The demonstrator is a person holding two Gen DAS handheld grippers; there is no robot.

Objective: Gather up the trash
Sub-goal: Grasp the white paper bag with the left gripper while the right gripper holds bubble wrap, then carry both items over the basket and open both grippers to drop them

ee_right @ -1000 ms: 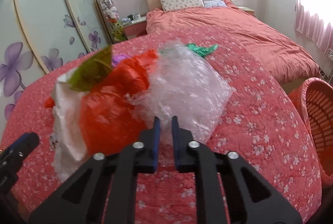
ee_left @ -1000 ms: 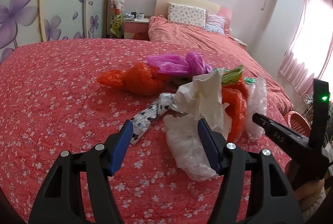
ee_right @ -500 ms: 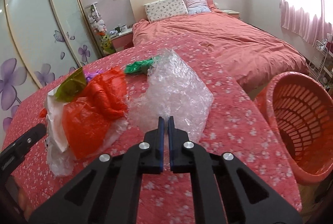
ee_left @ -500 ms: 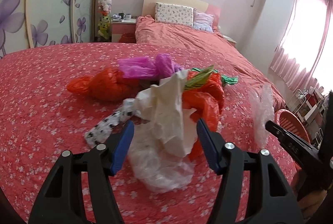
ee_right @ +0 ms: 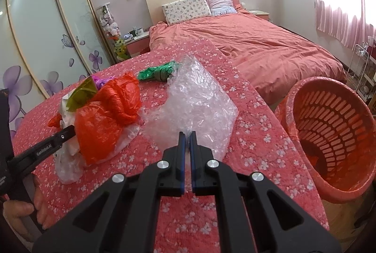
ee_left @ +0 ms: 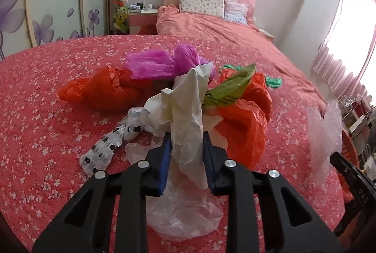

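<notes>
Your left gripper [ee_left: 185,147] pinches the cream bag [ee_left: 185,112]; your right gripper [ee_right: 187,143] clamps bubble wrap [ee_right: 195,100] over the floral tabletop [ee_right: 258,135], near the basket [ee_right: 329,135].

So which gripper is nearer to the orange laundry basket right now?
Right. The right gripper, holding bubble wrap, sits just left of the orange basket; the left gripper is farther left, closed on the cream bag.

- At the left edge of your right wrist view, the left gripper [ee_right: 50,146] is showing white lettering reading "GenRobot.AI".
- At the lower right of your left wrist view, the right gripper [ee_left: 359,191] is showing "DAS".
</notes>
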